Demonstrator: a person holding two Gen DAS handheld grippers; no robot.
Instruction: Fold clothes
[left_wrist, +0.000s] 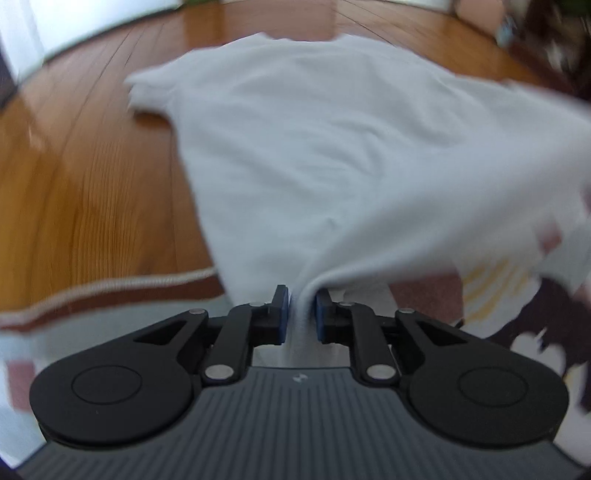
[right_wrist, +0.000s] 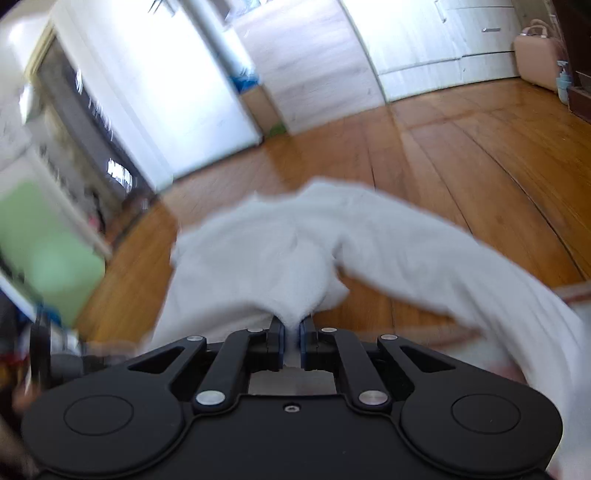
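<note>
Both grippers pinch the same white T-shirt (left_wrist: 332, 147). The left gripper (left_wrist: 300, 314) has its jaws closed almost together on a bunched fold at the shirt's near edge, cloth squeezed between the blue pads. The right gripper (right_wrist: 292, 343) has its jaws nearly shut on another gathered bit of the shirt (right_wrist: 295, 258). The garment stretches away from both over the wooden floor (left_wrist: 92, 177), its near part lifted, its far part lying on the boards. A rug edge (left_wrist: 110, 288) lies just beside it.

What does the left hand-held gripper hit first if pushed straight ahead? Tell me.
Probably the white T-shirt itself: the left hand-held gripper is shut on its edge and the cloth spreads out ahead, with the wooden floor under it. Blur leaves depth uncertain.
</note>
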